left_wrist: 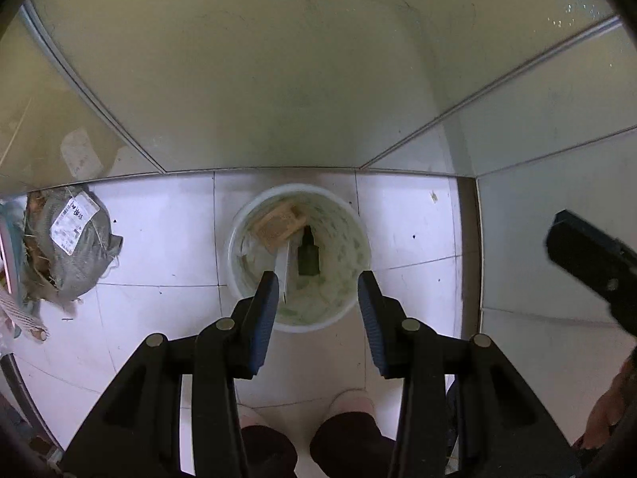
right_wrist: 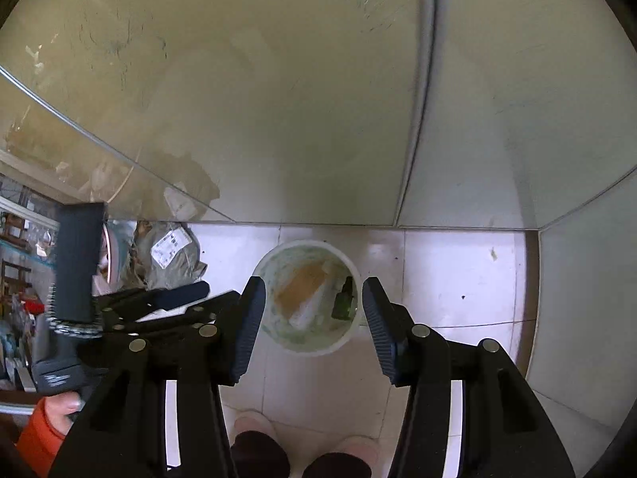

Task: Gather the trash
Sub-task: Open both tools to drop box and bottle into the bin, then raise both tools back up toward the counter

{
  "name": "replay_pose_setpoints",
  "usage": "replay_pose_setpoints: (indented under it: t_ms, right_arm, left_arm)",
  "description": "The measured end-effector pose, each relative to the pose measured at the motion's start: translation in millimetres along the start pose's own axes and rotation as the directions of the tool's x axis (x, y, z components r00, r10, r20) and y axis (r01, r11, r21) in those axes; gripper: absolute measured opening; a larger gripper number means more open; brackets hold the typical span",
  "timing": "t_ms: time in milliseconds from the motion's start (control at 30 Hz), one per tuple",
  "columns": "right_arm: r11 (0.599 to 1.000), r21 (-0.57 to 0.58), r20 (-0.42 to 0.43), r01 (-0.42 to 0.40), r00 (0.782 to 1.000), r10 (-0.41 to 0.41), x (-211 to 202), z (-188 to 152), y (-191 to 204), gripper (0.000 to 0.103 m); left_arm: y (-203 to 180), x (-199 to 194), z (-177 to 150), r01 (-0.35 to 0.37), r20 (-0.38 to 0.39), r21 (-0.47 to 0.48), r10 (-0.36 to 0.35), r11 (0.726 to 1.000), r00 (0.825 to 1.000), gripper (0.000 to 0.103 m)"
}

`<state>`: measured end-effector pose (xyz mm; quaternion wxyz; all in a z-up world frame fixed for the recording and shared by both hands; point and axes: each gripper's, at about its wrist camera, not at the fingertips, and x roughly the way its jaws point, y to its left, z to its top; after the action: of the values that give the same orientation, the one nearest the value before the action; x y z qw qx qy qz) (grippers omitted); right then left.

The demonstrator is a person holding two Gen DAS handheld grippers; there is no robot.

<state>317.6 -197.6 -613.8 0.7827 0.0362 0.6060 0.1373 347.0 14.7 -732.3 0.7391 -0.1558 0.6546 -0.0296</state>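
Observation:
A white round trash bin (left_wrist: 239, 275) stands on the tiled floor below both grippers; it also shows in the right wrist view (right_wrist: 350, 338). Inside lie a brown cardboard piece (left_wrist: 278, 225), a dark green bottle (left_wrist: 308, 257) and a white flat piece (left_wrist: 283, 267). The same cardboard (right_wrist: 302, 286) and bottle (right_wrist: 344, 300) show in the right wrist view. My left gripper (left_wrist: 317, 285) is open and empty, high above the bin. My right gripper (right_wrist: 313, 290) is open and empty too, beside the left one.
A grey sack (left_wrist: 81, 239) with a white label and dry straw lies on the floor left of the bin. Glass panels (left_wrist: 278, 79) with metal frames stand right behind the bin. The person's feet (left_wrist: 352, 402) are below. Shelves with clutter (right_wrist: 20, 239) are at far left.

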Motion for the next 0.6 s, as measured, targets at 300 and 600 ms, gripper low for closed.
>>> replay_pose_setpoints:
  t_ms: [300, 600]
  right_arm:
    - [1.0, 0.005, 0.019, 0.016, 1.0, -0.017, -55.7, 7.5, 20.4, 0.047]
    - [1.0, -0.011, 0.111, 0.005, 0.994, -0.004, -199.0, 33.7, 71.6, 0.047]
  left_arm:
    - [-13.7, -95.0, -6.7, -0.041, 0.064, 0.034, 0.039, 0.999, 0.997, 0.041]
    - [-49.6, -300.1, -10.9, -0.064, 0.242, 0.085, 0.042, 0.994, 0.969, 0.04]
